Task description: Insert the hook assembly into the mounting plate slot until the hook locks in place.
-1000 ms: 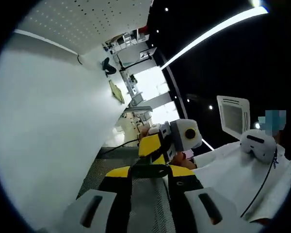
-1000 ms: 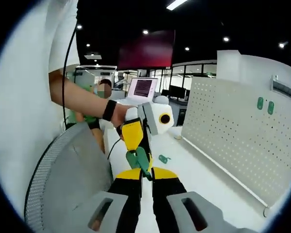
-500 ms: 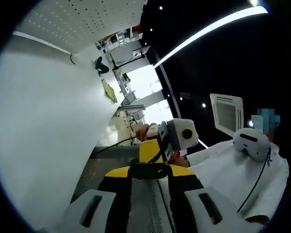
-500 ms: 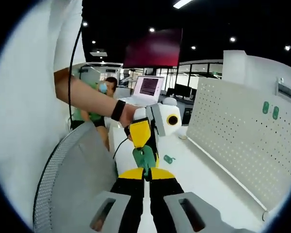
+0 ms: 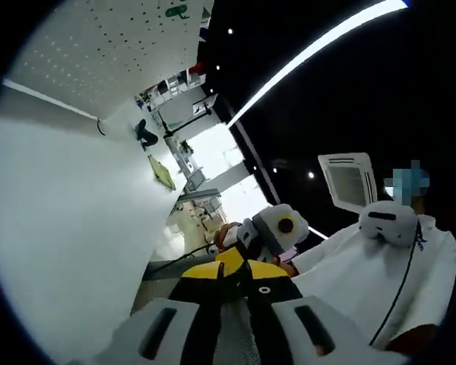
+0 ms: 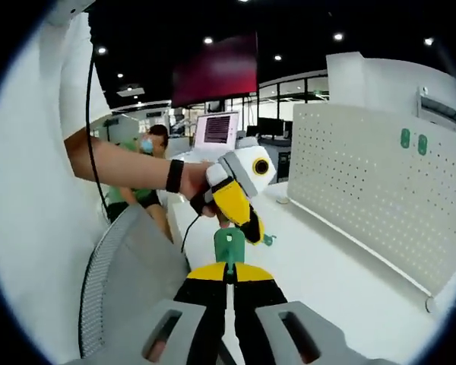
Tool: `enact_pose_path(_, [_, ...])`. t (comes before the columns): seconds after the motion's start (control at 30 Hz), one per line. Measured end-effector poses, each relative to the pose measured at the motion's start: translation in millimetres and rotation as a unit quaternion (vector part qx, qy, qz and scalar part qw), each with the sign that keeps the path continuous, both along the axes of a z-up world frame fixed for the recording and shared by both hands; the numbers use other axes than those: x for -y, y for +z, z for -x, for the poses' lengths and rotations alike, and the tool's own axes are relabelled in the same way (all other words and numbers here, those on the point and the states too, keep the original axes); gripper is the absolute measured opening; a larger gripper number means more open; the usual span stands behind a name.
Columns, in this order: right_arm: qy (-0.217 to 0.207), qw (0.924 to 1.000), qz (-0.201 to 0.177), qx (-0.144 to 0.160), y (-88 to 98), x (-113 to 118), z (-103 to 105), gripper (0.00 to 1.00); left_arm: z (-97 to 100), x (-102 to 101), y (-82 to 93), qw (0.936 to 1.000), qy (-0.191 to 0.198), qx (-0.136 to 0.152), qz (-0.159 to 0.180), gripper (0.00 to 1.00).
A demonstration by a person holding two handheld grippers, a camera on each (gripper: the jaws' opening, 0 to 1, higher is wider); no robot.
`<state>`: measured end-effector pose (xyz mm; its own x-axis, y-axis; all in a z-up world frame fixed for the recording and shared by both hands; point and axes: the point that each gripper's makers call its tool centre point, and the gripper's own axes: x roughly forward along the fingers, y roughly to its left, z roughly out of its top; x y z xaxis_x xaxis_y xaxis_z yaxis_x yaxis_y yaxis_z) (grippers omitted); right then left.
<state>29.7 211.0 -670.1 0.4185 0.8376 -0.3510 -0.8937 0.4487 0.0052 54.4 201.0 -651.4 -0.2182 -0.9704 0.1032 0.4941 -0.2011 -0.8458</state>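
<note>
My right gripper [image 6: 229, 272] is shut on a flat green piece [image 6: 228, 245] that sticks up from its yellow tips. Just beyond it hangs my left gripper [image 6: 239, 201], yellow and black, tilted with its tip down beside the green piece; whether they touch I cannot tell. In the left gripper view the left gripper [image 5: 242, 280] has its jaws drawn together with nothing seen between them, and the right gripper [image 5: 264, 232] is right in front. A white pegboard [image 6: 365, 182] carries two small green parts [image 6: 405, 138]. A small green part [image 6: 268, 240] lies on the white table [image 6: 319, 281].
A grey mesh chair back [image 6: 129, 281] stands close on the left. A hand and forearm [image 6: 121, 163] hold the left gripper. A laptop [image 6: 216, 131] sits at the back. A dark hook [image 5: 144, 134] and a yellow-green piece [image 5: 161, 173] lie on the white table [image 5: 68, 228].
The left gripper's jaws have come together. In the right gripper view the left gripper has tilted, its tip now low beside the green piece. Both views have shifted.
</note>
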Motion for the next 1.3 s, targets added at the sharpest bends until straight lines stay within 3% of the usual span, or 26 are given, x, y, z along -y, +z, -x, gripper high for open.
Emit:
enact_pose_path(0.27, [-0.030, 0.9994, 0.002, -0.015, -5.3, 7, -8, 0.00, 3.4, 1, -2.7, 0.9994, 0.018, 0.029, -0.009, 0.22])
enact_pose_path(0.37, [-0.039, 0.9992, 0.000, -0.011, -3.9, 10, -11, 0.00, -2.1, 3, -1.8, 0.9964, 0.045, 0.071, -0.003, 0.24])
enact_pose_path(0.5, [-0.062, 0.9979, -0.005, -0.018, -2.8, 17, -17, 0.00, -2.8, 3, 3.9, 0.9946, 0.064, 0.081, 0.005, 0.32])
enact_pose_path(0.57, [-0.069, 0.9974, -0.010, -0.020, -1.6, 20, -20, 0.00, -7.1, 3, 3.7, 0.9924, 0.082, 0.092, 0.001, 0.33])
enact_pose_path(0.67, [-0.091, 0.9955, -0.010, -0.024, -2.3, 26, -26, 0.00, -21.3, 1, 0.1, 0.9813, 0.132, 0.140, -0.010, 0.33])
enact_pose_path(0.8, [-0.103, 0.9945, -0.006, -0.017, -1.6, 30, -29, 0.00, -27.3, -3, 1.7, 0.9792, 0.160, 0.125, -0.006, 0.39])
enact_pose_path(1.03, [-0.115, 0.9933, -0.011, -0.012, 5.0, 32, -33, 0.00, -25.9, -6, 13.1, 0.9746, 0.182, 0.130, 0.011, 0.48])
enact_pose_path(1.1, [-0.121, 0.9926, -0.013, -0.011, 6.5, 32, -35, 0.00, -30.0, -7, 21.7, 0.9670, 0.207, 0.147, 0.025, 0.47])
enact_pose_path(1.3, [-0.129, 0.9915, -0.006, -0.011, 5.6, 34, -37, 0.01, -22.3, -7, 27.0, 0.9643, 0.219, 0.144, 0.042, 0.56])
